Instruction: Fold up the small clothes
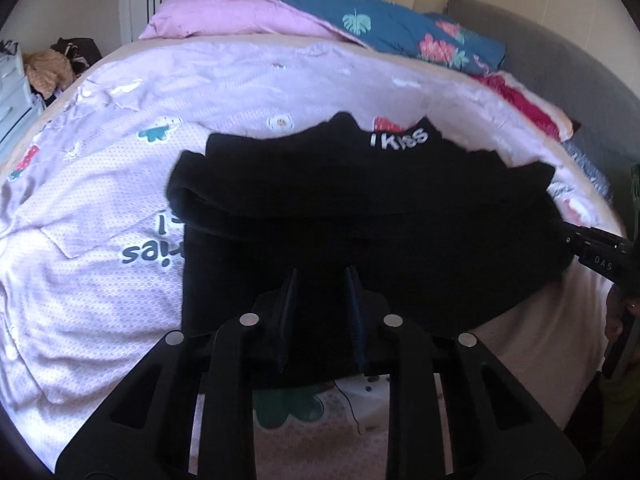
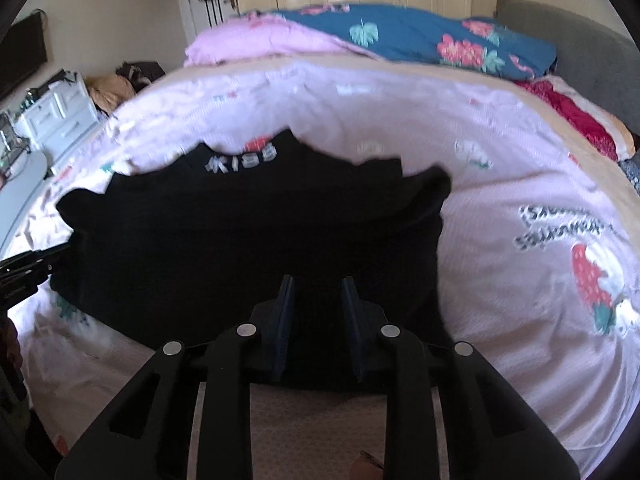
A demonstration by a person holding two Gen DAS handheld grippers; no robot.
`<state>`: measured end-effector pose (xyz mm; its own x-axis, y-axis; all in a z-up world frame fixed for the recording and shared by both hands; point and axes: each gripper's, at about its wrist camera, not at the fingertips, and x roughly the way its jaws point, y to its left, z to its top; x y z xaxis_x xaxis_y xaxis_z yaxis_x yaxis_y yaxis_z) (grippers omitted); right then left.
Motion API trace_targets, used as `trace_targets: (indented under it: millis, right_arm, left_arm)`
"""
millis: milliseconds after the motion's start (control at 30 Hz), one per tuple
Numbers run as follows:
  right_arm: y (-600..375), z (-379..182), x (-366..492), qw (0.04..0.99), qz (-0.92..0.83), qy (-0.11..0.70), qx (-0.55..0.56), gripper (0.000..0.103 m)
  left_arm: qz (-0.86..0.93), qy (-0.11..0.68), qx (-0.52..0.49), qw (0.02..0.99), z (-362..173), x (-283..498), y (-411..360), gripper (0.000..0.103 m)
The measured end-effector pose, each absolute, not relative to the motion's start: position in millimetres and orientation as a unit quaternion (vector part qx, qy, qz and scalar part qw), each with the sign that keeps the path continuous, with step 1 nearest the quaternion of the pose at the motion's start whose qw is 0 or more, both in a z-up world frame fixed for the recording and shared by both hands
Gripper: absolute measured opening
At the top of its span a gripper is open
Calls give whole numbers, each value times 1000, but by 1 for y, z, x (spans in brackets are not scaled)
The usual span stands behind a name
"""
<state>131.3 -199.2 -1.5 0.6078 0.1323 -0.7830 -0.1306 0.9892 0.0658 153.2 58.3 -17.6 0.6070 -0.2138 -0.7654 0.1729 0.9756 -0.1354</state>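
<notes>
A small black top with white "kiss" lettering at the collar lies on the pink printed bedsheet, sleeves folded in. It also shows in the right wrist view. My left gripper is over the garment's near hem, its jaws a little apart with black cloth between them. My right gripper stands the same way over the near hem on the right part. Whether either pinches the cloth is hard to see. The right gripper's body shows at the left view's right edge.
A pink and blue floral quilt is piled at the far side of the bed. A grey headboard is on the right. White drawers and a heap of clothes stand left of the bed.
</notes>
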Motion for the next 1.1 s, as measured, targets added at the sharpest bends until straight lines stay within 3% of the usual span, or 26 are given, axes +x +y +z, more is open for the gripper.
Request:
trace_targets:
  millis: [267,833,1100]
  right_arm:
    - [-201,-21,175,888,69,454,17,23]
    - [-225,-4,247,899,28,436,32,23]
    - [-261,0,242,900,4,435,38,26]
  left_arm:
    - [-94,433,-28,896,-21,189,63,16]
    - [-53,410,-80,907,-7,255,105,17]
    - [-46,410,-131,901,-7,257,142,28]
